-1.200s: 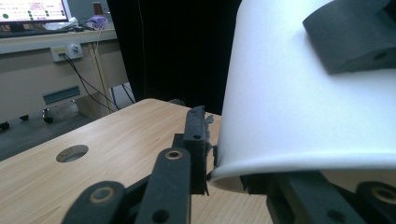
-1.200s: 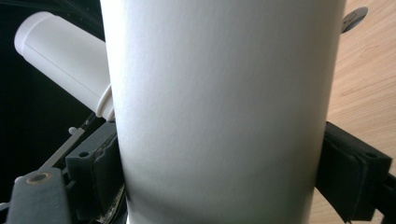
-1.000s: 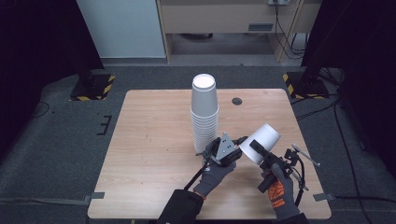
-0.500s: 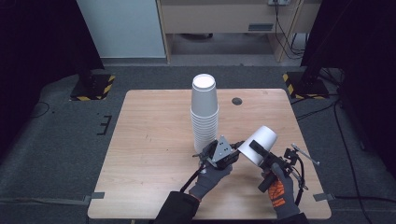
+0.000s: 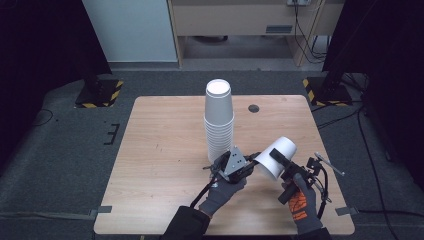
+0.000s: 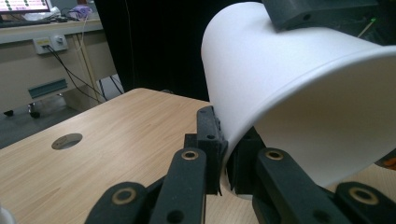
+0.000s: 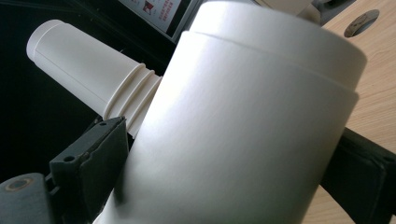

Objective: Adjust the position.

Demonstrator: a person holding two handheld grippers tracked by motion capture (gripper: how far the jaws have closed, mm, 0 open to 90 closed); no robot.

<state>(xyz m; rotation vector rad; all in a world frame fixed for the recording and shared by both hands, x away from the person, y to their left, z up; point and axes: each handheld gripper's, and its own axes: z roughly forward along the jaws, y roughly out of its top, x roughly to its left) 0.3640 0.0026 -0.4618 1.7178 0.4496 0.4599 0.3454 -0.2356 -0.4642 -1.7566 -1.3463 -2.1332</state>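
Overall, the wooden worktop (image 5: 165, 150) stood on a dark carpeted floor (image 5: 60, 150), with a round hole (image 5: 254, 108) set near its far edge. A tall stack of white paper cups (image 5: 219, 120) stood upright, bottoms up, near the middle of the worktop, somewhat toward the far side. In the right gripper view the same stack (image 7: 88, 84) appeared tilted behind the held cup, owing to the camera's turn.

A single white paper cup (image 5: 275, 158) was held clear of the worktop, on its side, just near of the stack and to its right. Its closed bottom pointed up and away, and its open mouth faced down toward the left claw.

The right claw (image 5: 281, 161) was clamped across the body of this cup: in the right gripper view one black jaw pressed the cup wall (image 7: 243, 121) at lower left and the other at right. The right hand (image 5: 301, 205), in a glove with orange markings, held that gripper.

The left claw (image 5: 248, 165) met the cup at its mouth. In the left gripper view its jaws stood either side of the cup's rim (image 6: 299, 98), pinching the lip between them, one jaw outside and one inside. The left hand (image 5: 223, 192) wore a grey glove. A grey three-cornered plate (image 5: 234, 162) sat atop the left gripper.
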